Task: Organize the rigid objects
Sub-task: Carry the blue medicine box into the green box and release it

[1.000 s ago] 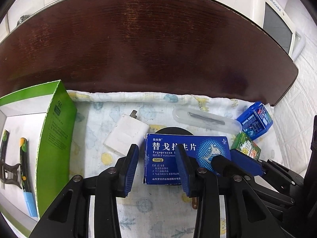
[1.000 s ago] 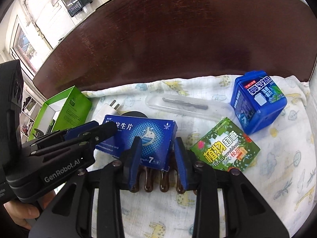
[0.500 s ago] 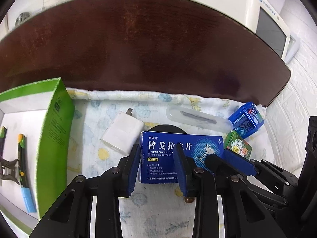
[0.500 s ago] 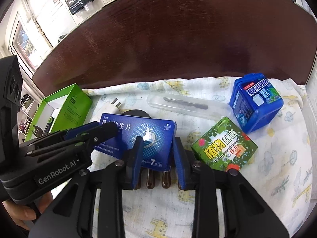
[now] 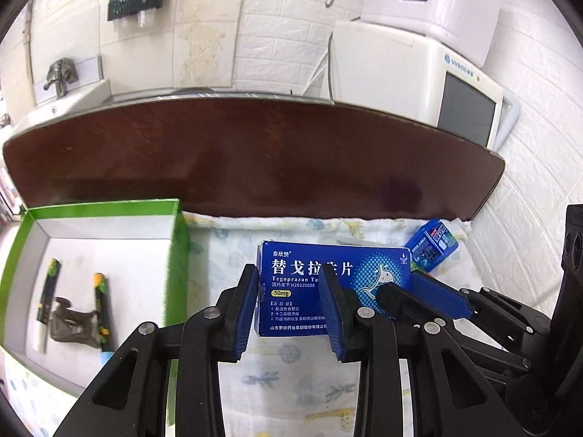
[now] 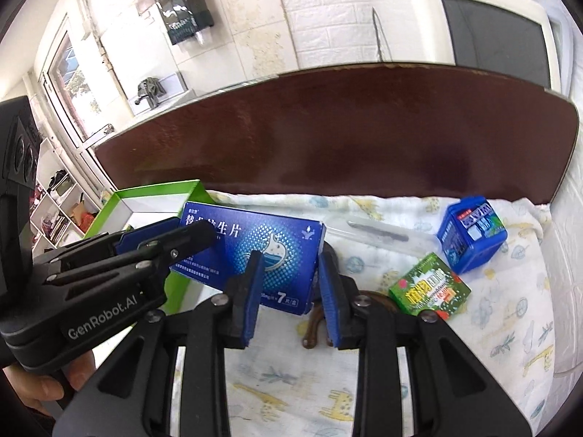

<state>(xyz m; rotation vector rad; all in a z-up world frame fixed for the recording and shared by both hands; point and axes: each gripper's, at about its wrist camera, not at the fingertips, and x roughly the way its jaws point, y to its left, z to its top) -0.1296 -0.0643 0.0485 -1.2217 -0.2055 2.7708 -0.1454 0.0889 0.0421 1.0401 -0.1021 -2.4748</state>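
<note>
A blue medicine box (image 5: 309, 255) hangs above the patterned cloth (image 5: 291, 364), held at both ends. My left gripper (image 5: 291, 309) is shut on its left end, one pad against the box's left edge. My right gripper (image 6: 289, 291) is shut on the right end of the box (image 6: 284, 240). The left gripper (image 6: 171, 233) also shows in the right wrist view, clamped over the box's left end. To the left an open green box (image 5: 175, 240) holds two pens and a grey clip (image 5: 69, 320).
On the cloth (image 6: 492, 327) lie a small blue box (image 6: 470, 233), a small green box (image 6: 430, 289), a clear tube with a tool (image 6: 375, 235) and a brown hair claw (image 6: 313, 327). Behind runs a dark brown tabletop (image 5: 255, 160), with a white appliance (image 5: 437, 83) beyond. A hand (image 6: 40, 393) grips the left handle.
Both grippers have risen together with the blue medicine box between them. The white charger and black disc are now hidden behind the box. More of the wall shows.
</note>
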